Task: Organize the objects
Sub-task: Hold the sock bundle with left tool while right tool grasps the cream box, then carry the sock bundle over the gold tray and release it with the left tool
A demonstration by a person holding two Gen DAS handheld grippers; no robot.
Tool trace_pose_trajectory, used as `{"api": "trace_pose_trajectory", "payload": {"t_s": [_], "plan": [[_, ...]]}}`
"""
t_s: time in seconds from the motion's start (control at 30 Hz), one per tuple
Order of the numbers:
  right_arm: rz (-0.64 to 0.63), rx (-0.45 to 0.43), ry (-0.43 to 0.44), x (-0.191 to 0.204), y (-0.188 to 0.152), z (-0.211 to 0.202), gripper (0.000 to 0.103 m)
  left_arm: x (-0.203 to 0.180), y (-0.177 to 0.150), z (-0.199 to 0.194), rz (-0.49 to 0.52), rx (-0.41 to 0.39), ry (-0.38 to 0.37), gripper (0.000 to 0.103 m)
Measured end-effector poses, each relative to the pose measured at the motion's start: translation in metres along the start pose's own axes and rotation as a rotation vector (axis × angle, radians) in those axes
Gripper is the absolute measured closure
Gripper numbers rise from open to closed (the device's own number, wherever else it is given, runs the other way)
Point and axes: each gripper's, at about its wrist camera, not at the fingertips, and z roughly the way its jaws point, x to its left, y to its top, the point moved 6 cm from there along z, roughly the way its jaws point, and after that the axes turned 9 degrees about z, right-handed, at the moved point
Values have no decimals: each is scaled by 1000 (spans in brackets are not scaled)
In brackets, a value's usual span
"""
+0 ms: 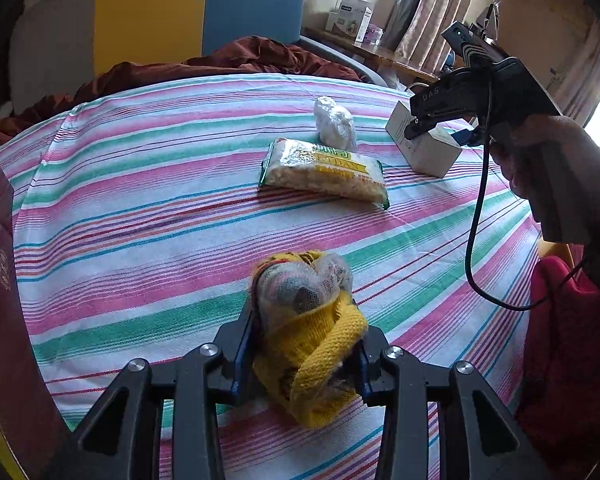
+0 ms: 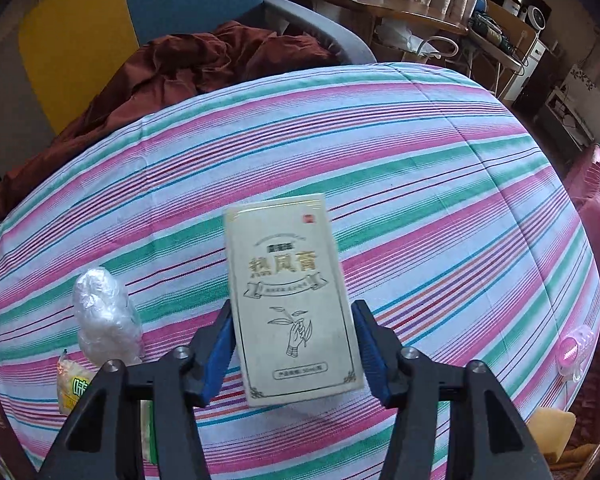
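Two claws on the striped bed, one thing apiece.

My left claw (image 1: pixel 306 354) is pinching a yellow knitted bundle (image 1: pixel 308 336) with a clear plastic wrap at its top. It is squashy and looks light, so it will give under the pads and I would keep the hold on its thick middle. It hangs just above the striped sheet (image 1: pixel 140 208), near my edge. My right claw (image 2: pixel 296 348) straddles a cream carton (image 2: pixel 290 300), the blue pads (image 2: pixel 220 344) flanking its long sides low down. A sliver of gap shows on the right, so I cannot tell whether the grip has closed. The carton looks stiff, light and smooth-faced, so a grip across the narrow width suits it. Beyond lie a noodle packet (image 1: pixel 326 172) and a crinkled plastic wad (image 1: pixel 335 122).
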Motion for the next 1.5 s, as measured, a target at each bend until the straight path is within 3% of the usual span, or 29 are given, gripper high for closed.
{"api": "trace_pose_trajectory", "payload": {"t_s": [0.1, 0.43, 0.7, 1.1, 1.23, 1.37, 1.5], "plan": [[0, -13, 12, 0, -9, -5, 52, 0, 0, 0, 1, -2, 2, 61], [-77, 5, 46, 8, -83, -35, 52, -1, -1, -8, 6, -2, 22, 64], [-102, 9, 19, 11, -81, -26, 52, 7, -9, -53, 8, -49, 99, 65], [-91, -5, 20, 11, -81, -24, 52, 30, -22, -116, -39, -119, 137, 65], [-85, -10, 22, 10, -81, -26, 52, 63, -28, -138, -125, -127, 137, 65], [-91, -12, 22, 10, -81, -25, 52, 129, -33, -163, -307, -133, 130, 65], [-106, -8, 16, 10, -82, -24, 52, 196, -37, -178, -439, -129, 181, 65]]}}
